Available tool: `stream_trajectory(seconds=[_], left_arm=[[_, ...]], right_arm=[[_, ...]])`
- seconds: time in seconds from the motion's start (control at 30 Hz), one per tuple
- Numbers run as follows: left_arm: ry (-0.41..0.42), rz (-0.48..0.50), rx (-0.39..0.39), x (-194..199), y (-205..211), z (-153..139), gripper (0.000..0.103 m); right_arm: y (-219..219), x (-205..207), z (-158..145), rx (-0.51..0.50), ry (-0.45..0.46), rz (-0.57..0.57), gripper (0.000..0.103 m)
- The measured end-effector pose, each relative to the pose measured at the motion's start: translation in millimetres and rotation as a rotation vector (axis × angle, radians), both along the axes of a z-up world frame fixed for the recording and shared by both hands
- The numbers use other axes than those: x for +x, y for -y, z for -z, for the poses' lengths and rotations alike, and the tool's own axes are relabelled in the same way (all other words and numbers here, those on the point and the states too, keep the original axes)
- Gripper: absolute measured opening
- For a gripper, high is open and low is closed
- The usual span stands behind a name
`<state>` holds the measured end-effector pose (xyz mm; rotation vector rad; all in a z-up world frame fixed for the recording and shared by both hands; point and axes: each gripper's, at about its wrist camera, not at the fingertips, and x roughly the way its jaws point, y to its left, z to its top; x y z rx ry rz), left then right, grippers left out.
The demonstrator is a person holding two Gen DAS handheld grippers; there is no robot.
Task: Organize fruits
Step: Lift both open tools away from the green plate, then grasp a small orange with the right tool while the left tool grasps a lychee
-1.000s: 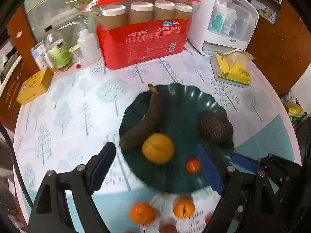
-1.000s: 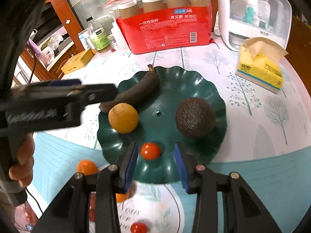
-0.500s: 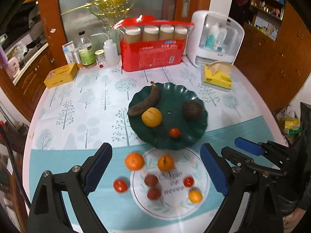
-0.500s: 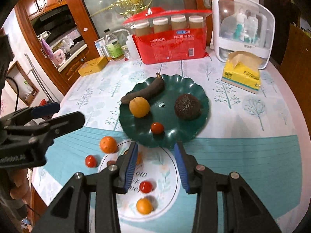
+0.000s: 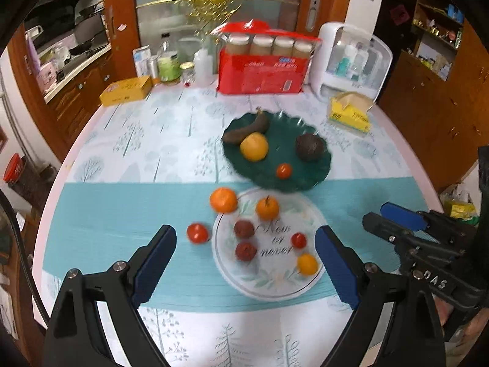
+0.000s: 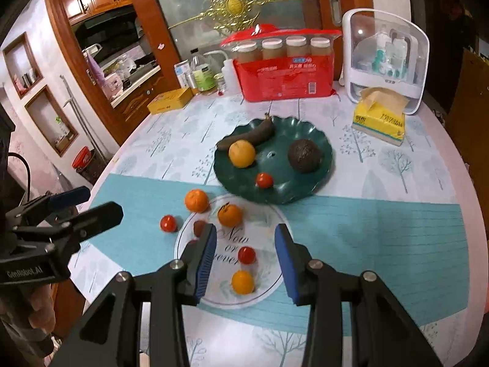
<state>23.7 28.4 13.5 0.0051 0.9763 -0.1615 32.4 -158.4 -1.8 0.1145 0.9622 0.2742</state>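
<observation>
Both tongs (image 5: 246, 263) (image 6: 246, 260) gape empty above the white plate's (image 6: 275, 284) small fruits (image 6: 246, 254).

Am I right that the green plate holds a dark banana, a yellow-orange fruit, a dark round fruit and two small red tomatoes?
Not quite: the green plate holds only one small red tomato, as the right wrist view shows. The dark banana, the yellow-orange fruit and the dark round fruit are there as you say.
</observation>
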Motion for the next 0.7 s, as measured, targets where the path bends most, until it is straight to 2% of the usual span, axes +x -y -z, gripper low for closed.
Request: stream_trajectory(seconds=[0.2, 0.33, 0.5, 0.7], left_arm=[[-0.111, -0.022, -0.006, -1.1, -9.5, 59.1, 0.091], [-0.161, -0.047, -0.036, 4.8, -16.5, 89.0, 0.091], [-0.175, -0.043, -0.03, 17.3, -13.1, 115.2, 0.085], [-0.192, -0.018, -0.026, 34.6, -2.1, 136.0, 0.074]], right_arm=[[-9.0, -6.1, 38.9, 0.002, -0.082, -0.028, 0.04], [-15.4, -7.3, 68.7, -0.013, -0.139, -0.042, 0.04], [-20.0, -5.2, 100.6, -0.018, -0.197, -0.043, 0.04], [-24.0, -0.7, 125.2, -0.014, -0.236, -0.035, 0.04]])
